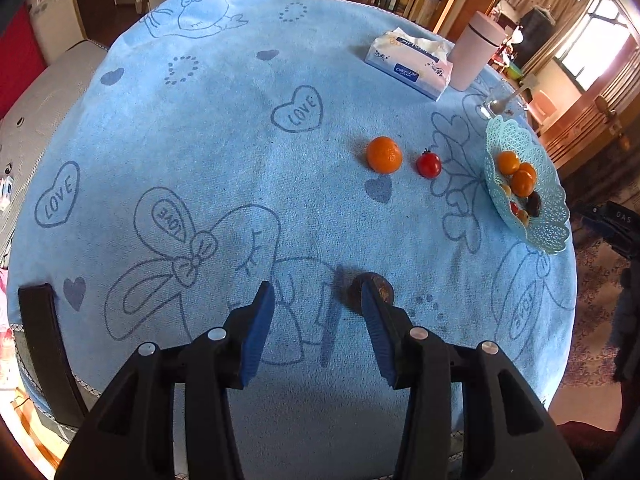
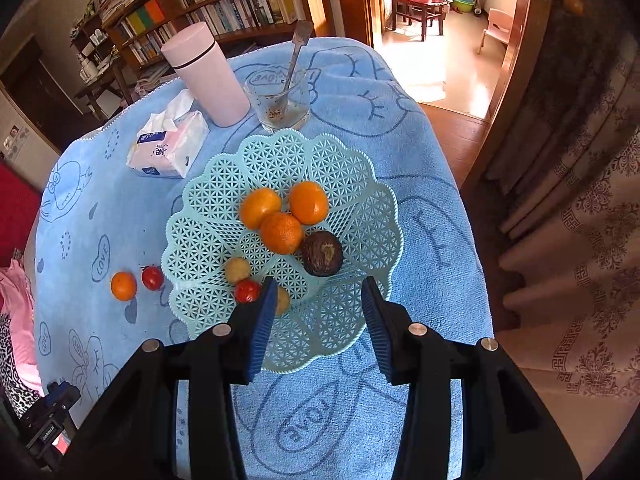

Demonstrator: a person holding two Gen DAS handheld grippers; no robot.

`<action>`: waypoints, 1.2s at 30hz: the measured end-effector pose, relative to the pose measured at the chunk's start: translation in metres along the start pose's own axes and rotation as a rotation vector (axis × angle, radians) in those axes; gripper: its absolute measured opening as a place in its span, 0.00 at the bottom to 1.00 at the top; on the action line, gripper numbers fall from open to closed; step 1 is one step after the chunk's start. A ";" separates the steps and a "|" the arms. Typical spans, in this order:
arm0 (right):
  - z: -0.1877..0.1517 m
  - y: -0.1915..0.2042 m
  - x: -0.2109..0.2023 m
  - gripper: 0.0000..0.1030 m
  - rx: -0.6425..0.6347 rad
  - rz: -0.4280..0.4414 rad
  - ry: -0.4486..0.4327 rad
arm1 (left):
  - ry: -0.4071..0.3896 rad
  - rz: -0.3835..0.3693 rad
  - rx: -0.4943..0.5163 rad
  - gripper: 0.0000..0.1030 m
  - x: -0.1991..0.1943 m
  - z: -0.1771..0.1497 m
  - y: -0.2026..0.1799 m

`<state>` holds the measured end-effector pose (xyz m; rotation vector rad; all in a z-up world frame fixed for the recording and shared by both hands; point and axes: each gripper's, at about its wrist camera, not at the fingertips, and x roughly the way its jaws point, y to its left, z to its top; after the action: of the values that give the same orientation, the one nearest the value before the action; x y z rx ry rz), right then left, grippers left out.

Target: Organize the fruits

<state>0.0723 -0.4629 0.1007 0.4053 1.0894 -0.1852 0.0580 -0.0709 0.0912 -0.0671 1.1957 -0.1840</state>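
A pale green lattice basket (image 2: 352, 184) holds three oranges (image 2: 281, 232), a dark brown fruit (image 2: 322, 253), a red tomato (image 2: 247, 290) and small yellow fruits (image 2: 237, 269). It also shows in the left wrist view (image 1: 556, 204) at the right. On the blue cloth lie an orange (image 1: 384, 154), a red tomato (image 1: 429, 164) and a dark brown fruit (image 1: 360, 286), partly hidden behind the left gripper's right finger. My left gripper (image 1: 318, 298) is open and empty above the cloth. My right gripper (image 2: 318, 294) is open and empty over the basket's near rim.
A tissue pack (image 1: 410, 64), a pink cup (image 1: 476, 50) and a glass with a spoon (image 2: 280, 100) stand at the far side of the basket. The table edge drops off to the right of the basket (image 2: 472, 240). A dark chair back (image 1: 44, 344) stands at the left.
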 end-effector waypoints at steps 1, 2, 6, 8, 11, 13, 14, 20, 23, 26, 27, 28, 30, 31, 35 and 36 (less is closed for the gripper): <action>-0.002 0.000 0.001 0.43 0.001 0.001 0.005 | 0.005 -0.004 0.002 0.49 0.002 -0.001 -0.001; -0.003 0.000 0.001 0.43 0.002 0.002 0.010 | 0.012 -0.010 0.006 0.49 0.005 -0.001 -0.003; -0.013 -0.002 0.002 0.44 0.006 0.005 0.035 | 0.047 -0.033 0.034 0.50 0.021 -0.004 -0.016; -0.018 -0.003 0.002 0.44 0.004 0.007 0.046 | 0.068 -0.042 0.046 0.50 0.031 -0.005 -0.023; -0.025 -0.007 0.002 0.44 0.006 0.008 0.062 | 0.093 -0.047 0.062 0.50 0.044 -0.006 -0.032; -0.030 -0.011 0.001 0.44 0.007 0.008 0.070 | 0.105 -0.048 0.070 0.50 0.051 -0.006 -0.037; -0.031 -0.013 0.001 0.44 0.010 0.009 0.073 | 0.109 -0.047 0.074 0.50 0.054 -0.007 -0.039; -0.038 -0.025 -0.002 0.44 0.020 0.011 0.082 | 0.141 -0.035 0.081 0.48 0.075 -0.011 -0.045; -0.040 -0.032 -0.003 0.44 0.023 0.011 0.084 | 0.160 -0.019 0.077 0.40 0.085 -0.014 -0.047; -0.041 -0.039 -0.005 0.44 0.026 0.009 0.085 | 0.152 -0.010 0.071 0.38 0.084 -0.014 -0.049; -0.041 -0.042 -0.005 0.44 0.028 0.009 0.084 | 0.147 -0.012 0.069 0.37 0.083 -0.013 -0.051; -0.041 -0.045 -0.006 0.44 0.031 0.009 0.083 | 0.142 -0.012 0.069 0.37 0.081 -0.012 -0.053; -0.041 -0.051 -0.008 0.44 0.037 0.011 0.079 | 0.129 -0.015 0.074 0.37 0.076 -0.009 -0.061; -0.041 -0.054 -0.009 0.44 0.041 0.013 0.077 | 0.120 -0.019 0.078 0.37 0.073 -0.008 -0.066; -0.042 -0.066 -0.013 0.44 0.058 0.020 0.066 | 0.078 -0.050 0.121 0.37 0.058 0.003 -0.092; -0.042 -0.069 -0.014 0.44 0.063 0.022 0.064 | 0.068 -0.060 0.135 0.37 0.054 0.006 -0.100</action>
<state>0.0073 -0.5093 0.0807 0.4827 1.1438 -0.1887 0.0720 -0.1789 0.0585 0.0214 1.2472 -0.3213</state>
